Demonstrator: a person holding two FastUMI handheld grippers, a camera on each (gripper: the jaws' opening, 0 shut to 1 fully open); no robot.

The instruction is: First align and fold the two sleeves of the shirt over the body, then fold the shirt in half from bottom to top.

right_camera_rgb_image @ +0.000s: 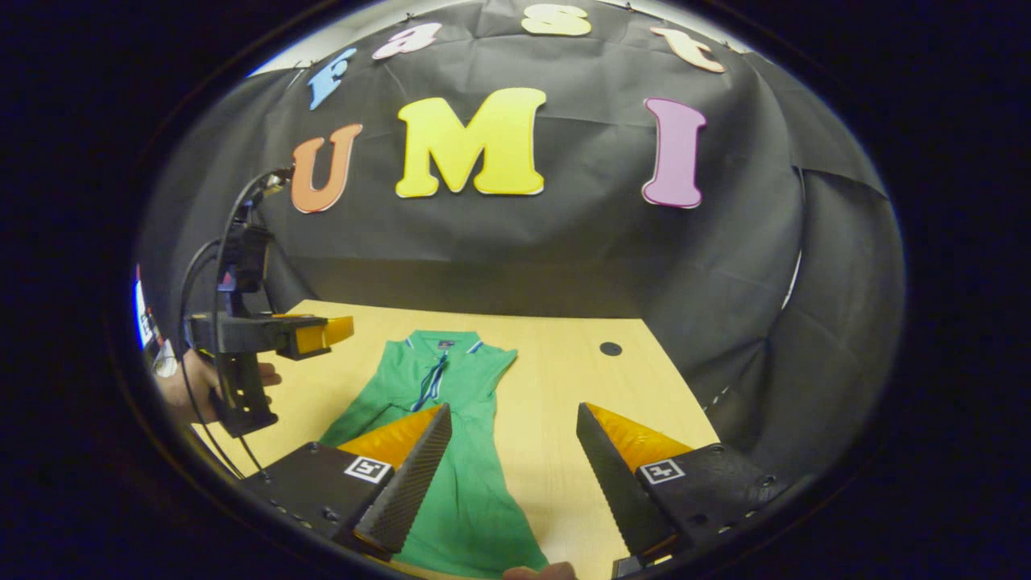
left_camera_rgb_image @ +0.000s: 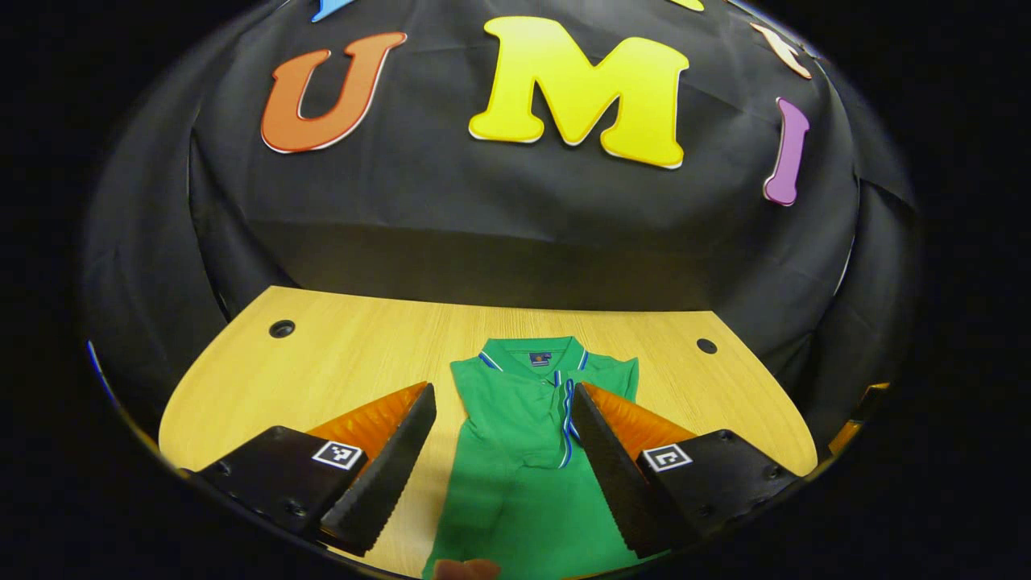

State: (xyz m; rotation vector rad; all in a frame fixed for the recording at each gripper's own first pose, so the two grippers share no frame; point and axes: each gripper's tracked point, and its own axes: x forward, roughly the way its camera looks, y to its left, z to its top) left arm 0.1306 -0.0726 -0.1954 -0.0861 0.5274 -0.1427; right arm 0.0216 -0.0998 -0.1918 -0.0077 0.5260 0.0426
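Shirt (left_camera_rgb_image: 523, 451) lies flat on the wooden table (left_camera_rgb_image: 346, 362), green, with its collar at 12 o'clock and blue and white stripes on the collar and down the front. It looks narrow, with both sleeves folded in over the body. Left tongs (left_camera_rgb_image: 503, 403) hang above the shirt with both fingers spread wide and nothing between them. In the right gripper view, the right tongs (right_camera_rgb_image: 513, 419) are also spread wide and hold nothing; the shirt (right_camera_rgb_image: 451, 451) sits at about 10 o'clock from them. Left tongs (right_camera_rgb_image: 342, 328) show there at 9 o'clock, held by a hand (right_camera_rgb_image: 197, 387) above the table (right_camera_rgb_image: 564, 379)
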